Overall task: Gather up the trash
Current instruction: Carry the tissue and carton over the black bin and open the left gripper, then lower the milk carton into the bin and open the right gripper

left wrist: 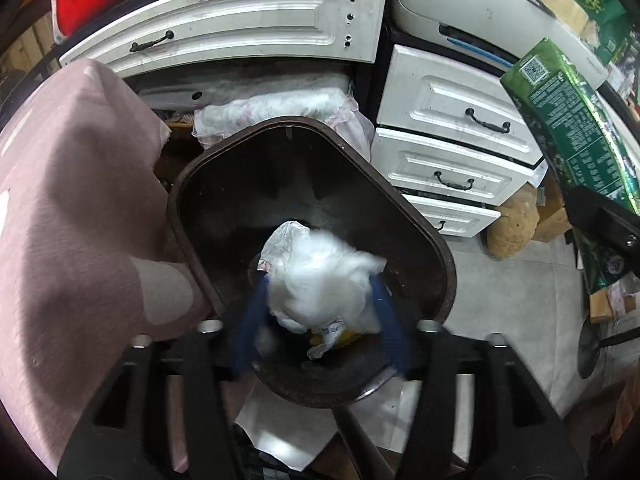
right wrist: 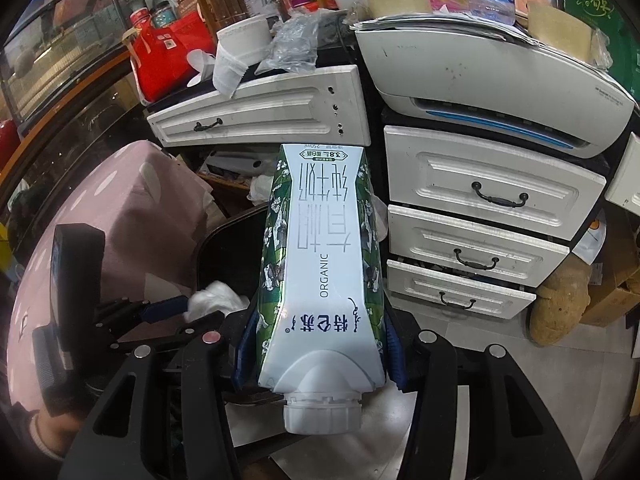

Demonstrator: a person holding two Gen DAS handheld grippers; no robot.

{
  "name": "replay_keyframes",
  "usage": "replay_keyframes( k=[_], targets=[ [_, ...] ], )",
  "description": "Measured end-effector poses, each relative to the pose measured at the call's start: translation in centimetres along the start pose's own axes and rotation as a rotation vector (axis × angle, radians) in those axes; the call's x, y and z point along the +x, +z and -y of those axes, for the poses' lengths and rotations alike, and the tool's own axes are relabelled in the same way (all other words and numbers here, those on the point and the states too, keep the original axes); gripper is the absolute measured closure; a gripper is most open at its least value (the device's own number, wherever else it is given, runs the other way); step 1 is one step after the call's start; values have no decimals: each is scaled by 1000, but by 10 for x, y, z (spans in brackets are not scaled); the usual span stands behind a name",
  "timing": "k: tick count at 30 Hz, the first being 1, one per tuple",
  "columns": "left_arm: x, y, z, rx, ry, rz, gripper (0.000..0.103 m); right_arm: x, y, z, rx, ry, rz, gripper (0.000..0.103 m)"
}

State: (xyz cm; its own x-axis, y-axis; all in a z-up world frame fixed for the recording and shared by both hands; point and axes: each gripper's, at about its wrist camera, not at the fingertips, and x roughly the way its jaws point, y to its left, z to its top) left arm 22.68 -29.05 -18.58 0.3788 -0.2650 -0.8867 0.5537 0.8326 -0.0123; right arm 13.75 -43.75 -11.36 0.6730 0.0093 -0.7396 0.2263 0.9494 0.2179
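My left gripper [left wrist: 320, 304] holds a crumpled white wad of tissue and plastic [left wrist: 320, 276] between its blue fingers [left wrist: 387, 312], right over the open dark brown trash bin [left wrist: 192, 188]. The wad is motion-blurred. The bin's inside looks dark and nearly empty. My right gripper [right wrist: 320, 340] is shut on a green and white milk carton [right wrist: 320, 264], cap end toward the camera. The carton [left wrist: 568, 128] also shows at the right of the left wrist view. In the right wrist view the left gripper [right wrist: 176, 304] with the wad [right wrist: 216, 300] sits over the bin [right wrist: 228, 240].
A white drawer unit [left wrist: 452, 148] stands right of the bin, with a printer [right wrist: 480, 76] on top. A pink cloth-covered object [left wrist: 72, 208] is at the left. A loose white drawer front [left wrist: 240, 28] lies behind. Cluttered items [right wrist: 168, 48] fill the back. A brown sack [right wrist: 560, 304] sits on the floor.
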Motion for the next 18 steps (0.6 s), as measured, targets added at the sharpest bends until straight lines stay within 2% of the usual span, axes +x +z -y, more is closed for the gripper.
replay_keyframes(
  k=[3,7,18],
  targets=[
    [0,-2,4,23,2,10,21,1,-1,2,4,-1,-5,53],
    [-6,-2,7,30,3,13,19,4,-1,4,7,-8,-9,53],
    [-71,-10,8,38,27,181,12,17,-4,5,9,-23,-47,53]
  ],
)
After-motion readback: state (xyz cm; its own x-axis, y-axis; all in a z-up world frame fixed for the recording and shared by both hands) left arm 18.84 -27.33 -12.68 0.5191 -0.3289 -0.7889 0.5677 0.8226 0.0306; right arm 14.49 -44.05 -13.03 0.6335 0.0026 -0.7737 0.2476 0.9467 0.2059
